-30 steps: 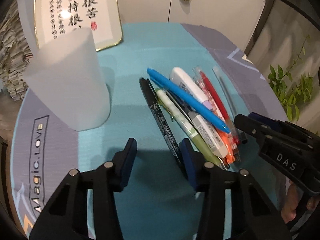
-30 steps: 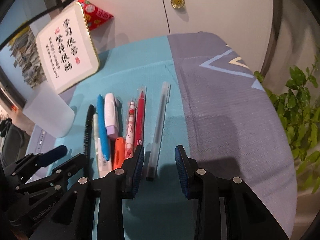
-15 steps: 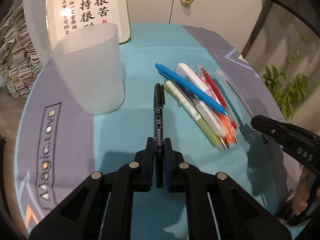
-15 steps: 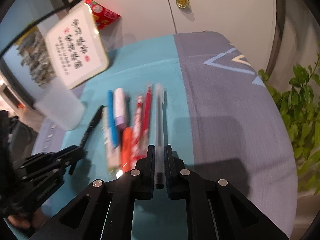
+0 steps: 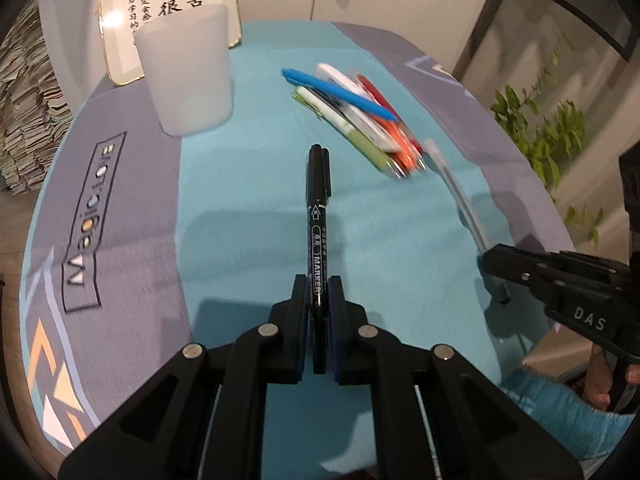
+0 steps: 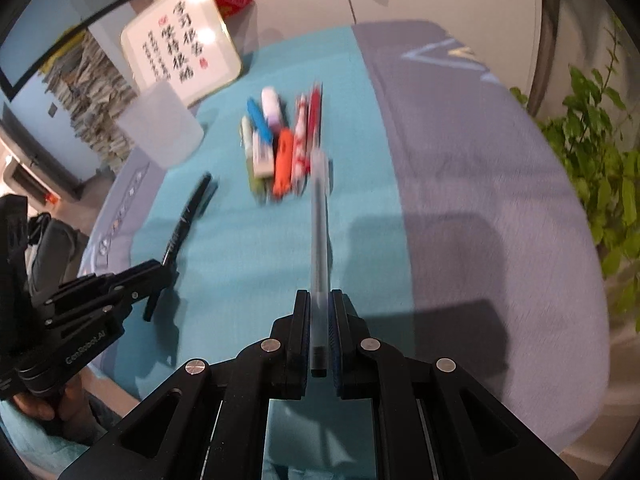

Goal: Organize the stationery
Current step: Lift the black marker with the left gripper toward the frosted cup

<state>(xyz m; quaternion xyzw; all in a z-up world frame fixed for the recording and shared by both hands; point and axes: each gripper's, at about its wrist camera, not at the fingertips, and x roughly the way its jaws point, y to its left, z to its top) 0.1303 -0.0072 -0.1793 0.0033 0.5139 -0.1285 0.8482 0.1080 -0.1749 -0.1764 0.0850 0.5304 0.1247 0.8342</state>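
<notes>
My left gripper is shut on a black marker and holds it above the teal mat, pointing away. My right gripper is shut on a clear grey pen, also lifted. A pile of several pens and highlighters lies on the mat beyond; it also shows in the right wrist view. A frosted plastic cup stands upright at the far left, also in the right wrist view. In the left wrist view, the right gripper with the clear pen is at the right.
A framed calligraphy plaque leans behind the cup. The round table's mat has grey borders. A green plant stands off the right edge. Stacked papers are at the far left. The left gripper shows in the right view.
Both grippers closed on their pens, the left on the black marker and the right on the clear pen, then lifted them up and back from the pile.
</notes>
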